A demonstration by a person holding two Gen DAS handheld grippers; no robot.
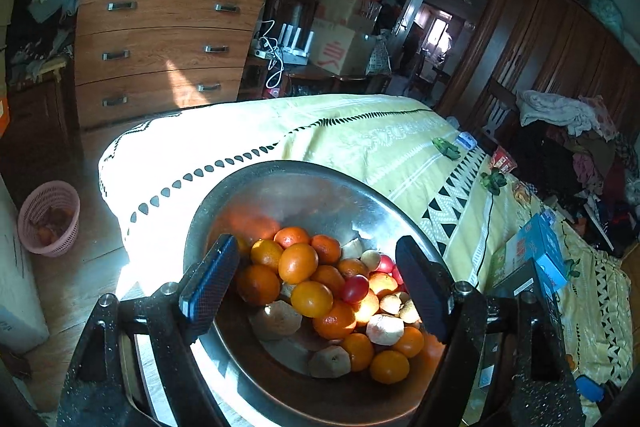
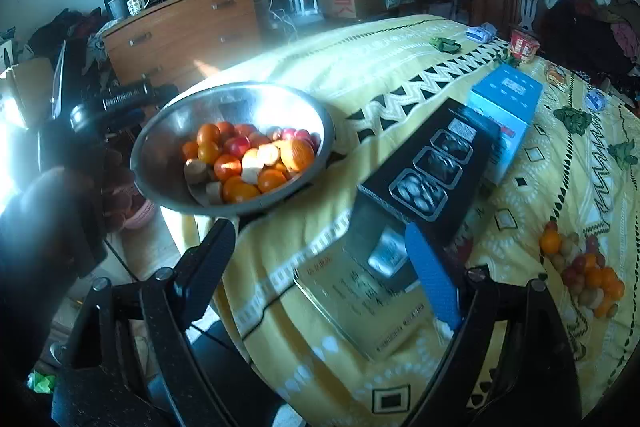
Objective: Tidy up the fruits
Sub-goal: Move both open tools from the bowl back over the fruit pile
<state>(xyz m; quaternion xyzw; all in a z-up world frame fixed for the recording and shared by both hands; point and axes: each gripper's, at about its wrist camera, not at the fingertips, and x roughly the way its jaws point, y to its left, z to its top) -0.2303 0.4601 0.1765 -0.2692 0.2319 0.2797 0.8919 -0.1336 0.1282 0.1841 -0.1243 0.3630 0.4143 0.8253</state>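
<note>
**Both Grippers Open, Fruit in Bowl and in Loose Pile**

Status of claws: left gripper (image 1: 320, 283) spread wide, nothing between the pads, poised over the steel bowl (image 1: 304, 183). Right gripper (image 2: 324, 275) likewise spread wide and empty, hanging above the boxes (image 2: 432, 171) on the bedspread (image 2: 360, 59).

Location of fruit: mixed fruits (image 1: 332, 291) heaped in the lower part of the bowl, at the near corner of the bed. Second loose pile (image 2: 580, 267) directly on the bedspread, far to the right in the right wrist view, well apart from the bowl.

Hazards, judged from the present layout:
- Bowl seated on soft, uneven bedding close to the edge. Downward push on the rim likely to tip it toward the floor.
- Round, smooth oranges (image 1: 298, 263) stacked on one another. Off-centre pinch likely to squirt one sideways and set neighbours rolling.
- Cut or peeled pale pieces (image 1: 384, 329) look soft. Hard squeeze likely to crush them.
- Strong sun glare on the polished steel; fruit edges partly washed out, so misjudged aim possible.
- Loose pile on a yielding cloth; nudge likely to scatter it.

Materials and shapes: bowl thin, shiny, deep, curved. Oranges glossy and spherical; small red fruits (image 1: 354, 287) smooth and round. Pads ribbed, flat, rectangular. Bedspread woven, patterned, wrinkled. Boxes flat, rigid cardboard.
</note>
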